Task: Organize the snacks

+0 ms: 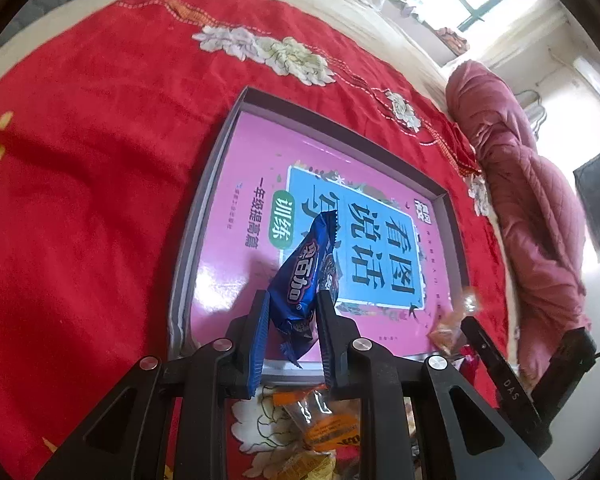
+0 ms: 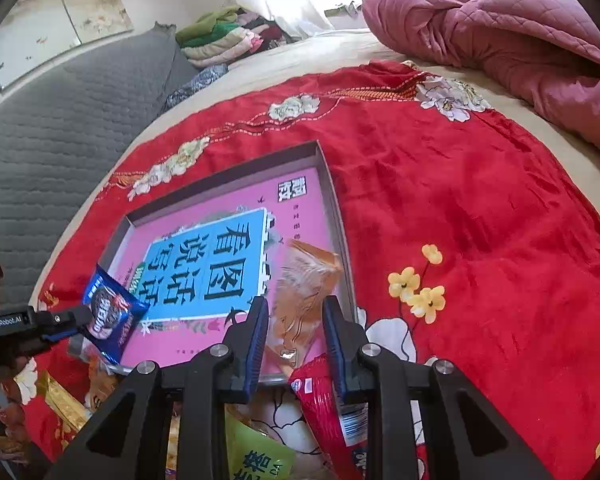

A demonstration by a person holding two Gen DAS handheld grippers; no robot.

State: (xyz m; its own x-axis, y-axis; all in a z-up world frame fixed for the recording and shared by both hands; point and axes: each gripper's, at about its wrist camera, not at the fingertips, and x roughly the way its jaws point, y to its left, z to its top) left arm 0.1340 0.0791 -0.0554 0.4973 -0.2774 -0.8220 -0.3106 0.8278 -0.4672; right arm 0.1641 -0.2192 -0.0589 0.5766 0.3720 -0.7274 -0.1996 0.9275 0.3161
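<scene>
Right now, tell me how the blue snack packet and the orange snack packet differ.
The blue snack packet is glossy dark blue with a cookie picture; the orange snack packet is pale orange and partly see-through. The left gripper holds the blue one over the tray's near left corner; the right gripper holds the orange one at its right side. Both are sealed, pinched and above the pink book.

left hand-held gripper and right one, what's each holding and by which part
Left hand-held gripper pinches a blue cookie packet near its lower end. Right hand-held gripper pinches an orange snack packet at its lower half.
</scene>
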